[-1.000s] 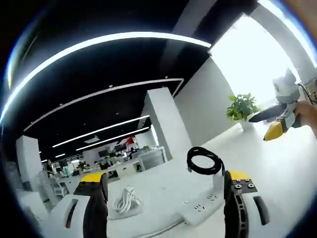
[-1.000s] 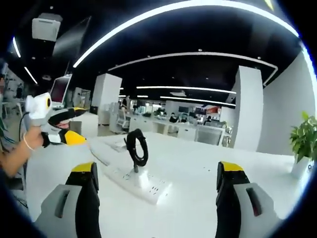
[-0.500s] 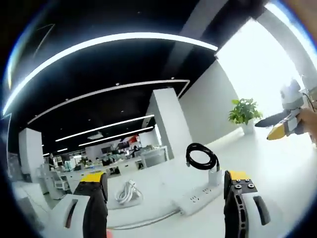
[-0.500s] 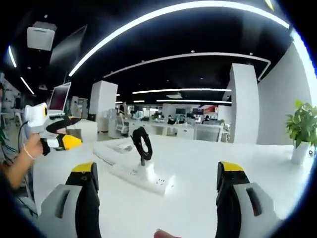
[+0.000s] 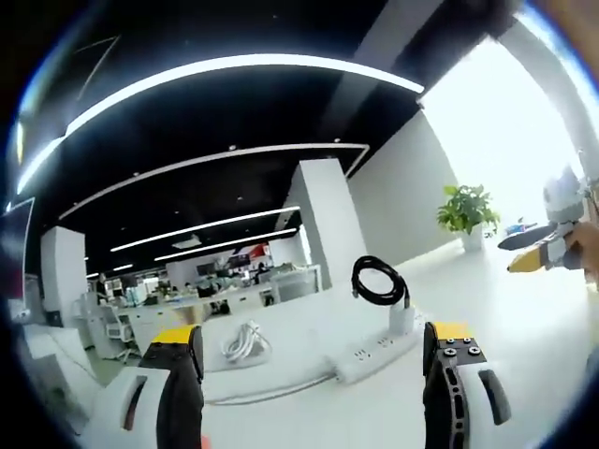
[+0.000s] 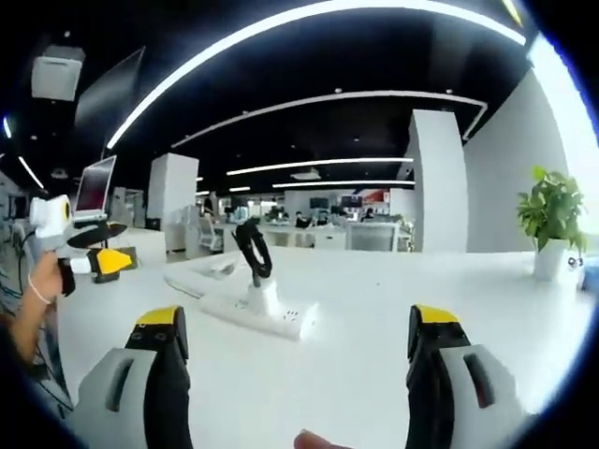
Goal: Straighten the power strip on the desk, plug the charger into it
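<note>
- While both of my tools hang above the white bench, the power strip lies ahead of me and apart from either pair of fingers; nothing of mine touches it.
- My left gripper has its fingers spread wide with nothing between them. In the left gripper view the strip sits ahead and toward my right finger, its long axis slanting up to the right.
- My right gripper is likewise spread and empty. In the right gripper view the strip sits ahead and left of centre, its long axis running from upper left down to the right.
- A white charger stands upright on the strip, apparently seated in a socket, with its black cable coiled in a loop above it. In the left gripper view the same charger rises near the strip's far end.
- A loose white cord lies bunched on the bench to the left of the strip, and the strip's own lead trails off toward it.
- I judge neither hand clearly nearer. If the strip wants more straightening, I would push across its long side; the tall charger could tip if I catch it.
- A potted plant stands well off to the right.
</note>
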Tool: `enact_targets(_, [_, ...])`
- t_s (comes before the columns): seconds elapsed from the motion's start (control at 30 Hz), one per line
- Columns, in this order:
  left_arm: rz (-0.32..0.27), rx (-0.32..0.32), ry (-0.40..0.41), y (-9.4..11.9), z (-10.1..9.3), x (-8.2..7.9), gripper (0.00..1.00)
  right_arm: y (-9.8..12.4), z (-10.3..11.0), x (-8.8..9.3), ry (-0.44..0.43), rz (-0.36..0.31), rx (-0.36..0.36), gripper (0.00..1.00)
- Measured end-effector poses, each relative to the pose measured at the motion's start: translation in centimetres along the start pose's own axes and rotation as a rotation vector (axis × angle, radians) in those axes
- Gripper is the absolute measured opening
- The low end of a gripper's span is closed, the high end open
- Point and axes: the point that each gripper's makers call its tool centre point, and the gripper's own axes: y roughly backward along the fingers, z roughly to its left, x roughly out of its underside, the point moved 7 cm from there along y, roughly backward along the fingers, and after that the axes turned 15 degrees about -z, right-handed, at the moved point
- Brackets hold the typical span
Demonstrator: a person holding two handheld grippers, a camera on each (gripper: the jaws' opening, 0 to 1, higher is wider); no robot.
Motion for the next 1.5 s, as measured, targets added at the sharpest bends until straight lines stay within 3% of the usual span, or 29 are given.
enact_targets(0.47, [0.101, -0.019, 0.01, 3.5, 0.4, 1.9, 0.99, 2.4, 0.2, 0.8, -0.003, 0.033, 0.023, 0.96])
enact_targets(0.7, [0.06, -0.05, 0.049, 4.9, 0.8, 1.3, 0.99, 3.7, 0.7, 2.2, -0.011, 0.075, 0.019, 0.96])
enact_targets(0.83, [0.066, -0.061, 0.034, 5.4, 1.0, 1.1, 0.99, 3.8, 0.9, 2.4, 0.004, 0.096, 0.011, 0.96])
enact_targets(1.13, [0.076, -0.093, 0.079, 7.0, 0.5, 1.7, 0.99, 3.8, 1.5, 2.3, 0.012, 0.089, 0.0, 0.96])
enact_targets(1.3, [0.073, -0.127, 0.115, 7.9, 0.7, 1.8, 0.99, 4.5, 0.9, 2.1, 0.003, 0.076, 0.047, 0.96])
enact_targets(1.4, [0.083, -0.133, 0.107, 8.2, 0.7, 2.0, 0.99, 5.0, 0.7, 2.0, -0.002, 0.075, 0.056, 0.96])
enact_targets(1.5, [0.1, -0.148, 0.085, 8.5, 0.8, 2.3, 0.99, 5.8, 0.0, 1.9, -0.004, 0.067, 0.115, 0.96])
